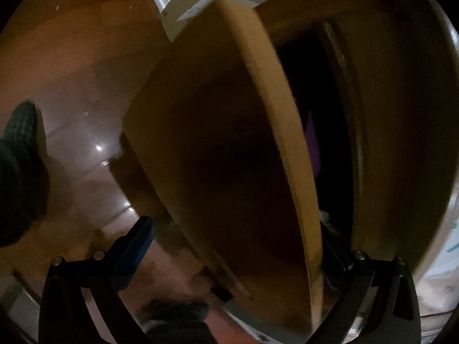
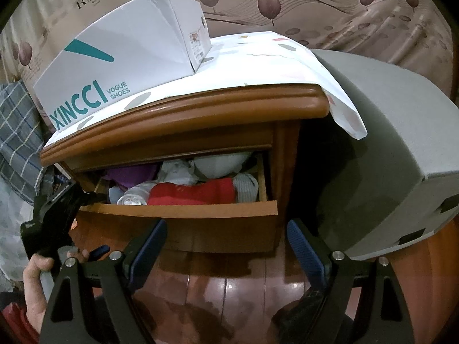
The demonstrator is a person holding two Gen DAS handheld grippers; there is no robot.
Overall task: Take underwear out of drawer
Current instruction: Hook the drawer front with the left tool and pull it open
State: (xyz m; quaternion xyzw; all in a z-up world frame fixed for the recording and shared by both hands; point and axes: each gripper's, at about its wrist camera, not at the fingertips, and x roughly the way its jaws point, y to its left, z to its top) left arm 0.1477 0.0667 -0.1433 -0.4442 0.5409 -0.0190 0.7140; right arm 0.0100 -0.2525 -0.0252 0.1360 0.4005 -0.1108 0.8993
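So the drawer [image 2: 178, 210] is pulled partway out of the wooden nightstand [image 2: 183, 114], stuffed with red, purple and white clothes [image 2: 189, 192] and we can't tell which is underwear. Our left gripper [image 2: 77, 200] straddles the drawer front at its left corner, grip unclear. Right gripper [image 2: 226, 246] hangs wide open, empty, in front. Shoebox [image 2: 120, 54] sits on top, grey case [image 2: 381, 149] to the right
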